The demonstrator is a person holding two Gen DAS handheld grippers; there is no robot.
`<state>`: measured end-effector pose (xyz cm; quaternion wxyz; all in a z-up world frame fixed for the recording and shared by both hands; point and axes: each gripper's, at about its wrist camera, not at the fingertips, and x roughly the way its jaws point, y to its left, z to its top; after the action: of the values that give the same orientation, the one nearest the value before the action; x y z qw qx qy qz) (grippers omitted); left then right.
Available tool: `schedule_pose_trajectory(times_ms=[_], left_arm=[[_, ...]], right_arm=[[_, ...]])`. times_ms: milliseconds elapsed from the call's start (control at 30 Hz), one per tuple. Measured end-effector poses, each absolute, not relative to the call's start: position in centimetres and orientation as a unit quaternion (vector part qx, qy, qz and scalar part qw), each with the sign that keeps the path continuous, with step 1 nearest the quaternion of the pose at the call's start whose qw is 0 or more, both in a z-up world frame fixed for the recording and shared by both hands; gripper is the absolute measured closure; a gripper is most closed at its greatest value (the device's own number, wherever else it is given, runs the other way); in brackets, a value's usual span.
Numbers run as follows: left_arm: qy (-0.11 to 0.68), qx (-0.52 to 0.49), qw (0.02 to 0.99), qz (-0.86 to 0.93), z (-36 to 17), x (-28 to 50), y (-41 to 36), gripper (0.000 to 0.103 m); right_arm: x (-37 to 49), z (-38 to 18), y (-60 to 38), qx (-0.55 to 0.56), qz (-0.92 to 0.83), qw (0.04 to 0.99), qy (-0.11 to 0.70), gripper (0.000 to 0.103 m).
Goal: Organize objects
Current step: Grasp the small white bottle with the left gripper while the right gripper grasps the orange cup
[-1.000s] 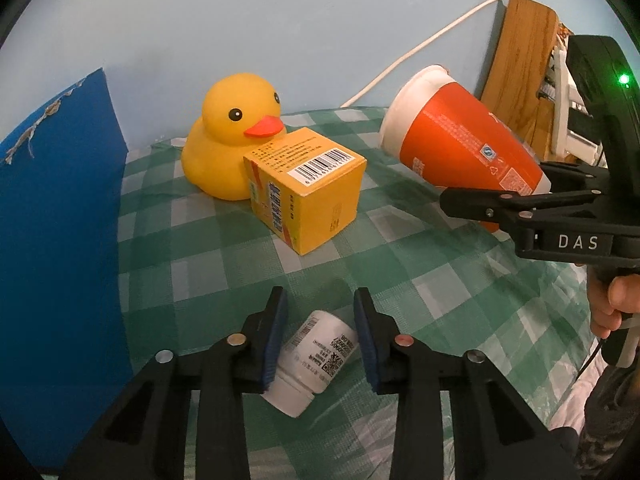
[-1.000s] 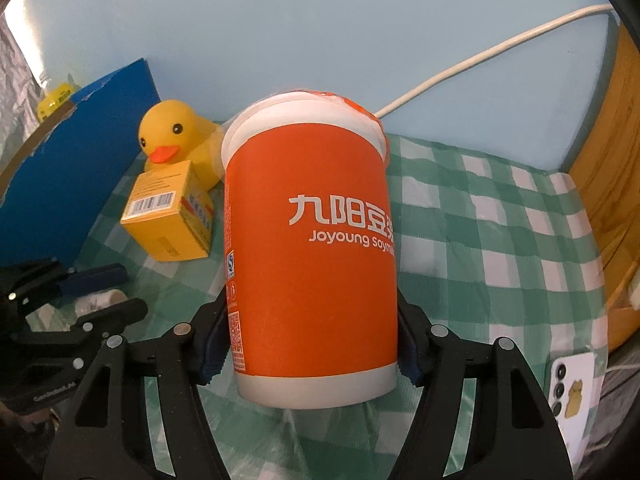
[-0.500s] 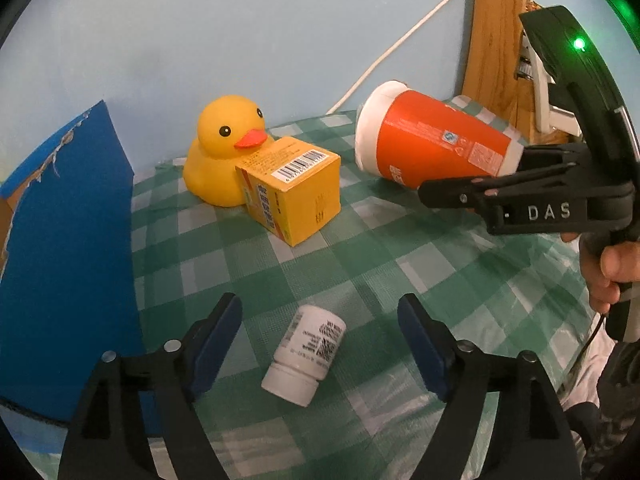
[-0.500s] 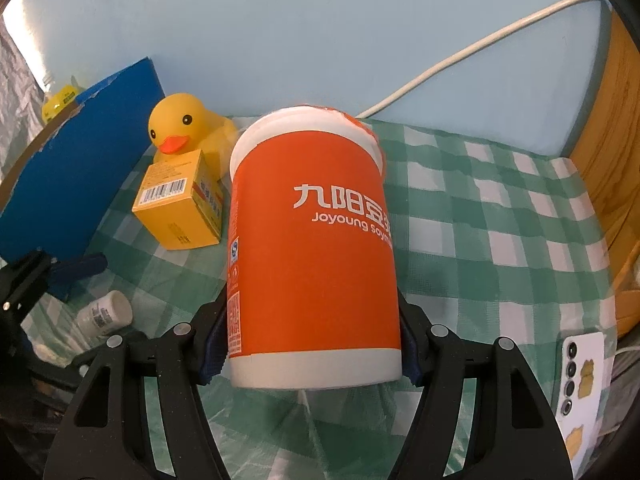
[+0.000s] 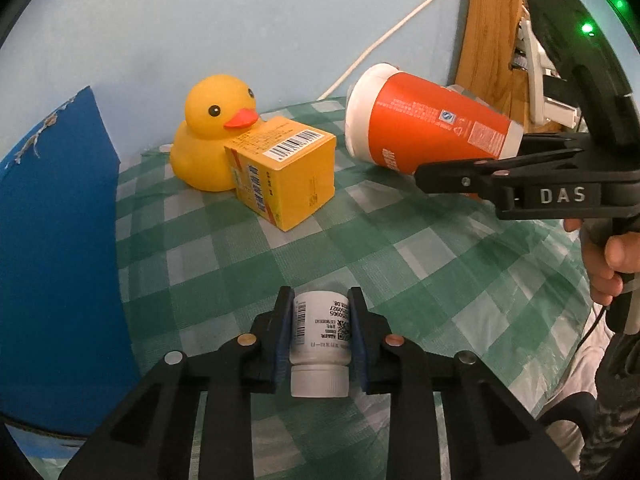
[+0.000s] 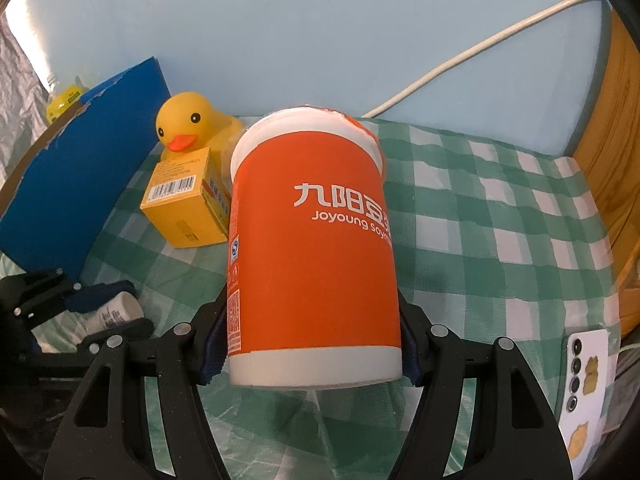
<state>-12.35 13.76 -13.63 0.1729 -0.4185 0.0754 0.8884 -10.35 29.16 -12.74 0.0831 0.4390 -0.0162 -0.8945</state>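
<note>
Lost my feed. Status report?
Left gripper shut on white bottle. Right gripper shut on orange cup. Duck and yellow box ahead.

Duck (image 5: 212, 132) yellow, beak orange; box (image 5: 284, 180) yellow; cup (image 6: 312, 256) orange-white; cloth (image 5: 400, 264) green-white check; bottle (image 5: 320, 344) white

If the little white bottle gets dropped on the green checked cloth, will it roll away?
Probably. The small white plastic pill bottle is round, so on its side it could roll. It looks smooth, so it might slip, though the left gripper has it squeezed between both pads. It seems small and light.
</note>
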Motion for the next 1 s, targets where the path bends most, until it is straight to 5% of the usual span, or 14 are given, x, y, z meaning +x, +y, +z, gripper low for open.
schedule_pose_trajectory(times_ms=[833, 1000], left_arm=[[0.068, -0.391, 0.178, 0.901, -10.3, -12.4, 13.1, 0.076], [0.066, -0.391, 0.18, 0.9, -10.2, -12.4, 12.9, 0.076]], right_arm=[[-11.3, -11.7, 27.2, 0.43, -0.898, 0.09, -0.001, 0.039], [-10.8, -11.5, 28.9, 0.415, -0.906, 0.086, 0.003, 0.026]])
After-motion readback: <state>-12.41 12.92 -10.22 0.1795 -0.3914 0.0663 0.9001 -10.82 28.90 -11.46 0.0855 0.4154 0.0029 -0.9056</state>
